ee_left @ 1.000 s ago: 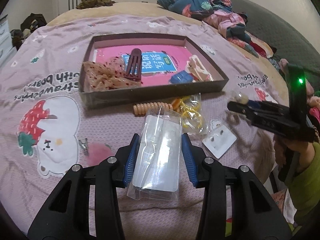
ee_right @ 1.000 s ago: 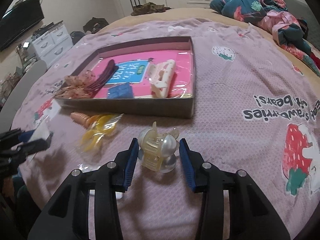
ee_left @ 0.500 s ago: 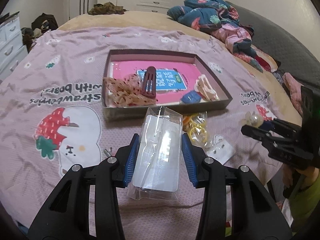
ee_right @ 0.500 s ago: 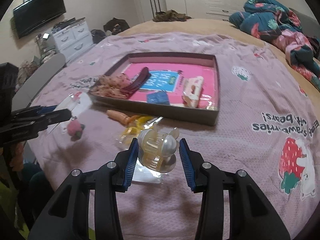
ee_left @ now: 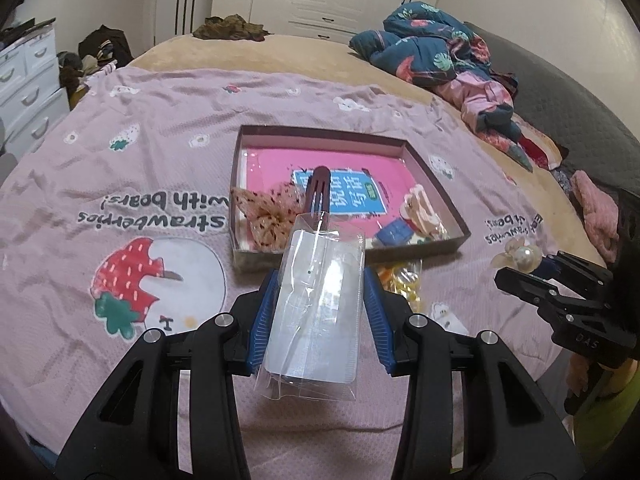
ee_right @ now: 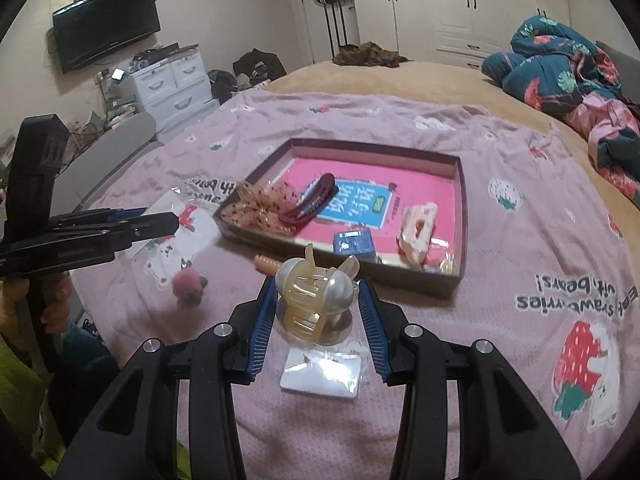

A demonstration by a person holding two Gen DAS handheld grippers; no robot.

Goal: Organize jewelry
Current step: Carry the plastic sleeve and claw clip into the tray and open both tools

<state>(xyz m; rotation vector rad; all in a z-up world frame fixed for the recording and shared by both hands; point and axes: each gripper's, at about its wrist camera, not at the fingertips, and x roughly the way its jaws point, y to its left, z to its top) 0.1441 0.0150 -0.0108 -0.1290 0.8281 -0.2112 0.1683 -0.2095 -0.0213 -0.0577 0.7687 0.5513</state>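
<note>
Two grippers hang over a bed spread with a pink strawberry blanket (ee_left: 168,160). The left gripper (ee_left: 320,308) pinches one clear plastic packet (ee_left: 316,312) between its blue pads, the packet standing up out of the jaws and lifted off the blanket. The right gripper (ee_right: 316,312) is pressed onto one translucent yellow claw clip (ee_right: 312,300) that carries pearl-like domes, also held clear of the bed. One shallow brown tray (ee_right: 462,200) lies ahead of both, lined with a pink sheet bearing a blue label. Inside it are five things: one dotted mesh bow (ee_right: 256,204) at the left end, one dark red hair clip (ee_right: 316,200) lying partly on the bow, one small blue box (ee_right: 354,242), one cream claw clip (ee_right: 418,226) near the right wall, and a small clear bag (ee_right: 444,264) in the near right corner. On the blanket outside the tray lie one orange spiral hair tie (ee_right: 266,264) touching the near wall, one bag of yellow pieces (ee_left: 406,284), one white card in plastic (ee_right: 324,372) just below the right gripper, and one pink fuzzy strawberry clip (ee_right: 188,286) off to the left. A second printed card (ee_right: 188,216) lies by the left gripper's tips.
</note>
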